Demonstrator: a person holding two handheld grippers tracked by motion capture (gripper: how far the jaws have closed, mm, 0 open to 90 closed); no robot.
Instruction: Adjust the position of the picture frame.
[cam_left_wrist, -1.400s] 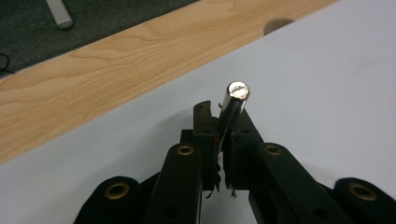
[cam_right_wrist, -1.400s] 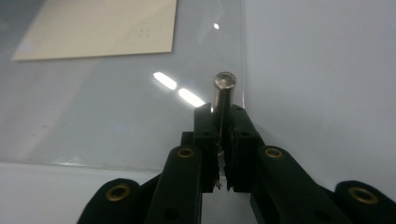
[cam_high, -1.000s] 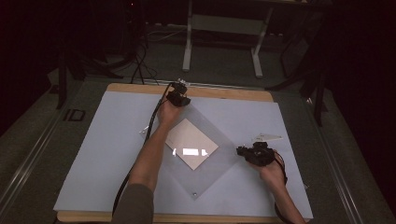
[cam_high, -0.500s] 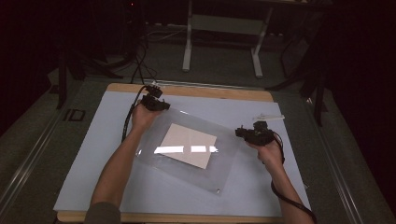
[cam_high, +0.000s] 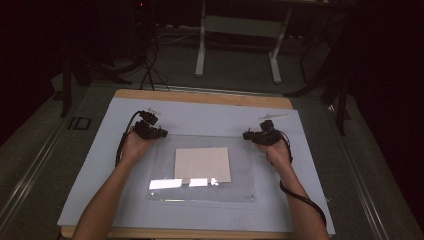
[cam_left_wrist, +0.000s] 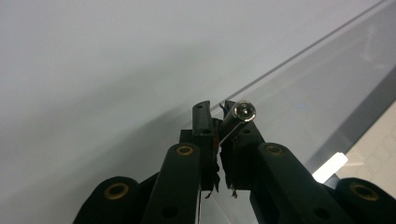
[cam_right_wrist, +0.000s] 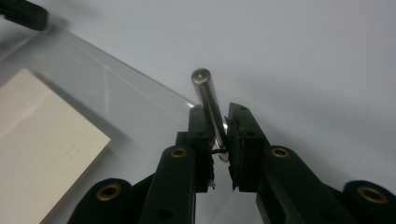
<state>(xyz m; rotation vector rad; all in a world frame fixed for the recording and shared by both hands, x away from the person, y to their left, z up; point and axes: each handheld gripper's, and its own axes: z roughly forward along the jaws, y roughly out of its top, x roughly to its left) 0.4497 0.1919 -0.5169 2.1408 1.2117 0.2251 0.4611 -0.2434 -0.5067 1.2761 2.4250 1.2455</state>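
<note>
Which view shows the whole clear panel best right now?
The high view: the clear panel lies whole, all four edges visible, paper sheet under it. The left gripper view gives one corner edge; the right gripper view, another corner.

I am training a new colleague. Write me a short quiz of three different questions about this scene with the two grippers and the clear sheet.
1. True or false: the beige card lies on the blue mat outside the clear sheet.
2. What does each gripper clamp at a far corner of the sheet?
A. a metal pin
B. a pencil
C. nothing
3. Fill in: the bright reflection strip lies along the card's ____ edge, as the high view shows it.

Key
1. False: the card sits within the sheet's outline.
2. A: the left gripper and the right gripper each close on a metal pin standing at a sheet corner.
3. Near (bottom).
</note>
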